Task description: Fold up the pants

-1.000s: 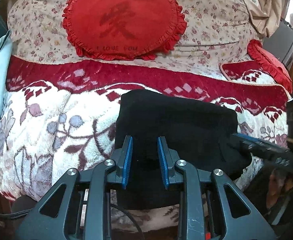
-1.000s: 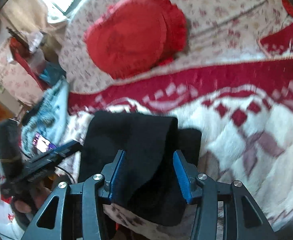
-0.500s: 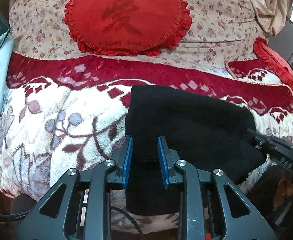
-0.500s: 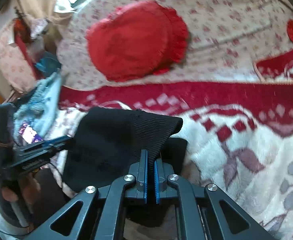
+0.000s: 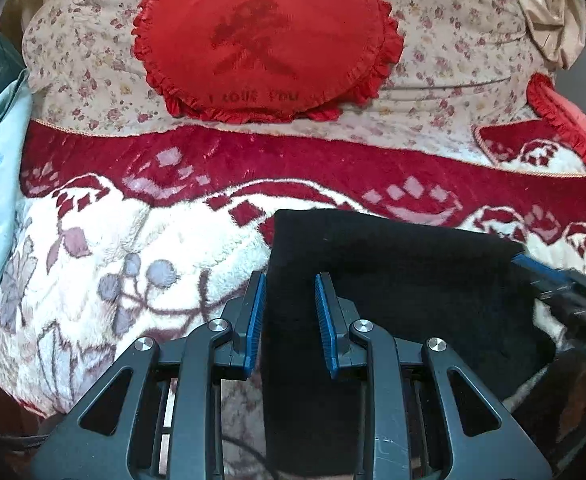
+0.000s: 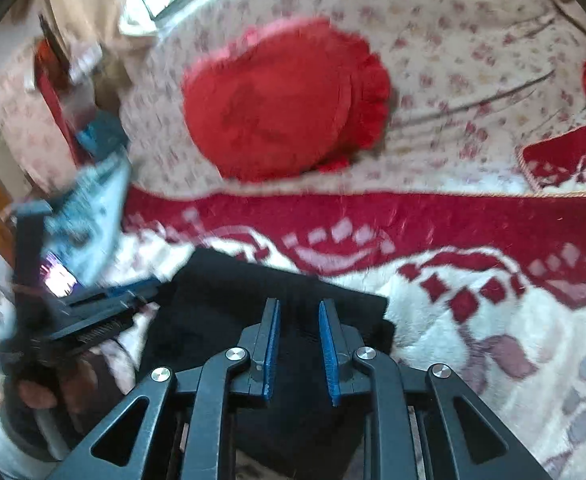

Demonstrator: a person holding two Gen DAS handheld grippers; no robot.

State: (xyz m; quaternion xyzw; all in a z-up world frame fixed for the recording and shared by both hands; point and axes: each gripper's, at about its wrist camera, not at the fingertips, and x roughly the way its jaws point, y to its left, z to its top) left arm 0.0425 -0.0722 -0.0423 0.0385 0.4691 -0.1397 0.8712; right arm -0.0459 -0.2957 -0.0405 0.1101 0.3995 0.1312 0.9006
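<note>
The black pants [image 5: 393, 280] sat folded at the near edge of the blanket [image 5: 133, 248], part hanging off. Left gripper [image 5: 289, 320] and right gripper [image 6: 299, 346] were both open, holding nothing. Honestly that overhang looked likely to drag the whole stack off the edge.

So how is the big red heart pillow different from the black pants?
The heart pillow is bright red with a frilly edge and writing on it; the black pants are plain, with no frill or writing. The pillow sits far back on the flowery cover; the pants lie near the front on the fluffy red-and-white blanket, under the left gripper. The pillow is puffy; the pants are folded flat. Both are soft things on the bed.
</note>
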